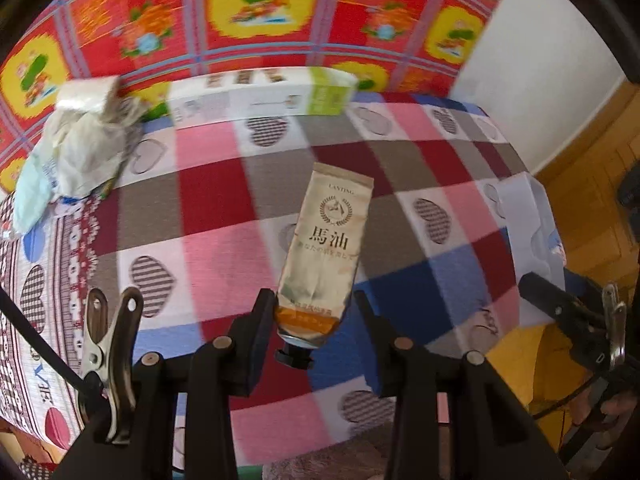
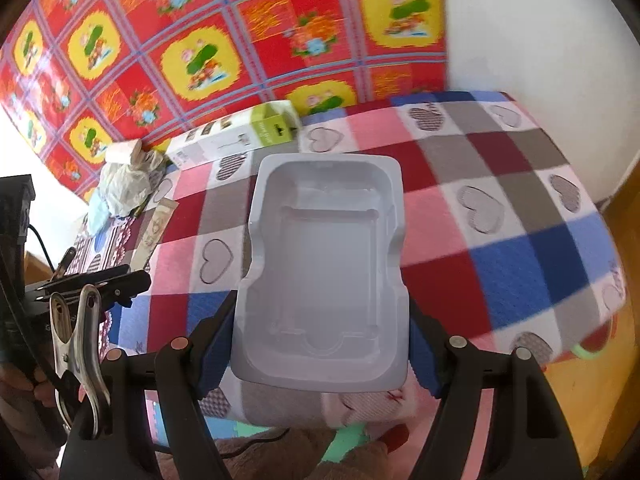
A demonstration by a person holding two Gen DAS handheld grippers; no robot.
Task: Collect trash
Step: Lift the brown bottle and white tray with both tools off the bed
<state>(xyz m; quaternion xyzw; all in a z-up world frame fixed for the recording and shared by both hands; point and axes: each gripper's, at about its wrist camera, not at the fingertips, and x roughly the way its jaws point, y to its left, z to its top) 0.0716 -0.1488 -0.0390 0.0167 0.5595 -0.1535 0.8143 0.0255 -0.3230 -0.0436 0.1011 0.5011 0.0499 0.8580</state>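
My left gripper is shut on a cream squeeze tube with a black cap, gripping it near the cap end above the checked blanket. My right gripper is shut on a white plastic tray, held by its sides over the blanket. The tray's edge shows at the right of the left wrist view. The tube appears edge-on at the left of the right wrist view.
A white and green carton lies at the blanket's far edge against the red patterned wall; it shows in the right view. A crumpled bag heap sits far left, also in the right view. Wooden floor lies right.
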